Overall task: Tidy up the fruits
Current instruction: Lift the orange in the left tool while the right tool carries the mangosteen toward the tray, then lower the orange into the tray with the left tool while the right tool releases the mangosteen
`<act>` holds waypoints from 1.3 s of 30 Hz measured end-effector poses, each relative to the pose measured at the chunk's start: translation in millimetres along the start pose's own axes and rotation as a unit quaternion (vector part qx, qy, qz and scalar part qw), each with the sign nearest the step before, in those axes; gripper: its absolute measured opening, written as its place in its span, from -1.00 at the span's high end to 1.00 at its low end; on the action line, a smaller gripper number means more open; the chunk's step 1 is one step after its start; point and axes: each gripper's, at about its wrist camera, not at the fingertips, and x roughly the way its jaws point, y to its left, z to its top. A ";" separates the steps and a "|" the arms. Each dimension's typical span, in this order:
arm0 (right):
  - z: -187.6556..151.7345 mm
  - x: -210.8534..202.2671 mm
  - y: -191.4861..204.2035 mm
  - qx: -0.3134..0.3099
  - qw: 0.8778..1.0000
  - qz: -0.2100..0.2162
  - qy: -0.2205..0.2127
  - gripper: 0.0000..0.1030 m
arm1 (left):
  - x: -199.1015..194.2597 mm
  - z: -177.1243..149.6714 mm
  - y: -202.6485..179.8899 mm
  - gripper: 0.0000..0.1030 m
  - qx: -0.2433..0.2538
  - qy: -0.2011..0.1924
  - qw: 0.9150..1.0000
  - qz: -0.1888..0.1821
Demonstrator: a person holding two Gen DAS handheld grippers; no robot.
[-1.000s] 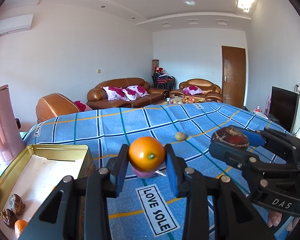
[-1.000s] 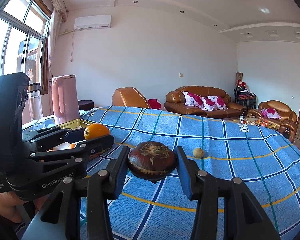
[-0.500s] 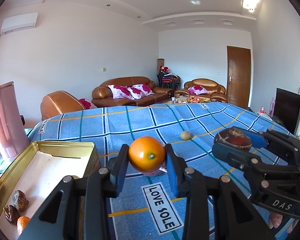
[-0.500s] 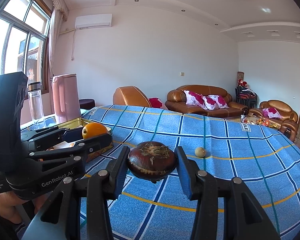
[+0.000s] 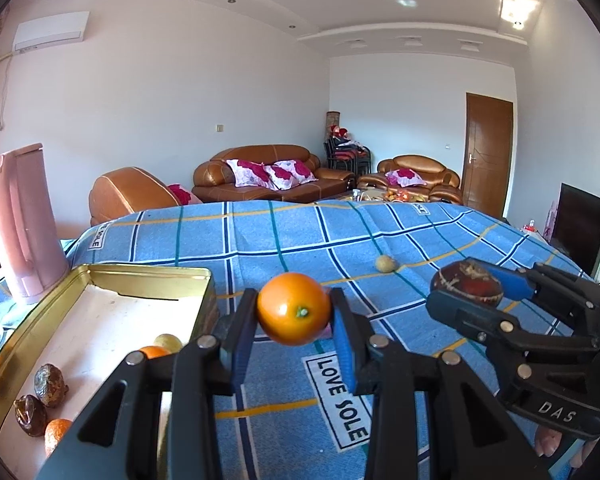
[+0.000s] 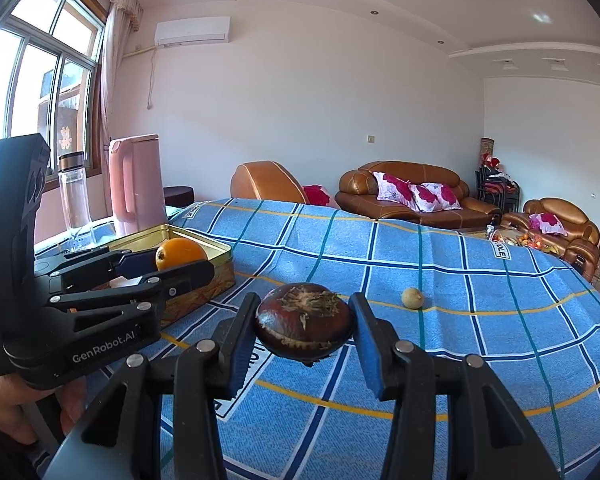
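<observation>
Orange fruit (image 5: 293,308) is squeezed tight in the left gripper (image 5: 294,316), up above the blue cloth (image 5: 284,236). At ten o'clock sits the gold tin (image 5: 148,273). At two o'clock, the right gripper (image 6: 305,322) pinches a brown fruit (image 6: 304,321).

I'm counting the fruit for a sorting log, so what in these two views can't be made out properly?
- Gold tin contents: in the left wrist view the left gripper holding the orange covers the near right part; the image edge cuts the near end.
- Pink object under the orange: only a sliver shows.
- Small yellowish fruit on the blue cloth: too small to name.
- Dark brown fruit in the right gripper: underside hidden.
</observation>
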 end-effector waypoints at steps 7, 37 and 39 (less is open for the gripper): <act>2.0 5.6 17.8 -0.010 1.000 0.014 0.006 0.08 | -8.7 -3.6 11.8 0.28 -0.004 0.003 1.000 0.004; 17.5 24.2 83.2 -0.054 0.996 0.073 0.011 0.08 | -50.1 -11.6 62.6 0.28 -0.017 0.000 0.998 0.052; 19.7 24.2 86.4 -0.055 0.995 0.078 0.009 0.08 | -51.8 -12.0 67.2 0.28 -0.017 0.000 0.998 0.060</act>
